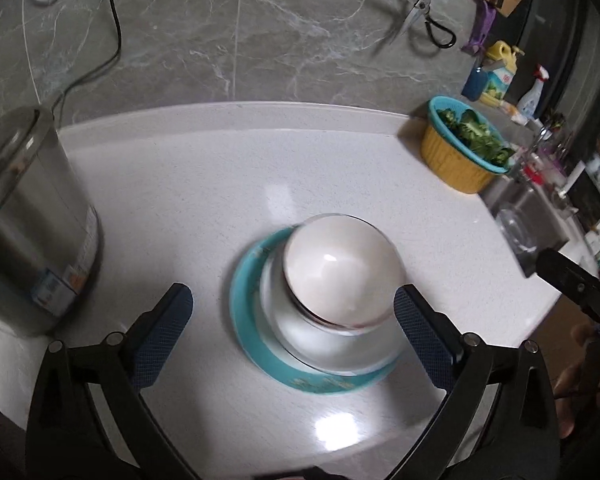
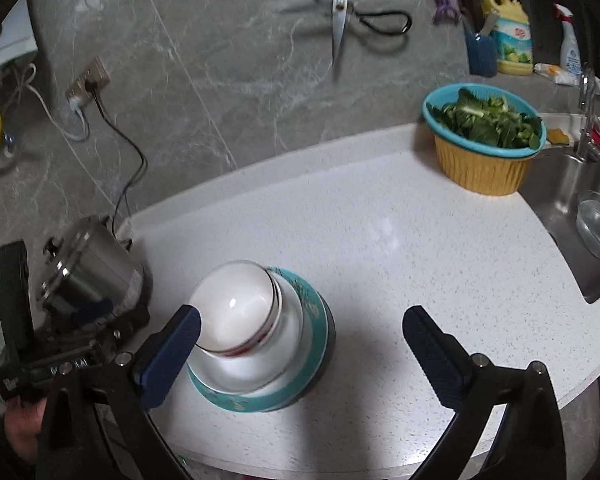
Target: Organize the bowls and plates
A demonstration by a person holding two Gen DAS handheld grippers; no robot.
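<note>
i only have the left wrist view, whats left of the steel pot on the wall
Observer: A wall socket with a black and a white plug in it.
Operator: anything in the sink
Observer: A clear glass bowl sits in the sink, and a tap stands behind it.
Operator: is the bowl stack clear of the right tongs
Observer: Yes. The right tongs are open with bare counter between them; the stacked bowls sit behind their left finger.

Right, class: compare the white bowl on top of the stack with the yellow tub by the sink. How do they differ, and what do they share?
The white bowl is smooth and glossy; the yellow tub has ribbed sides. The white bowl is empty and nests in a stack on a teal plate; the yellow tub stands alone, carrying a teal strainer of leafy greens. Both sit upright on the white counter.
</note>
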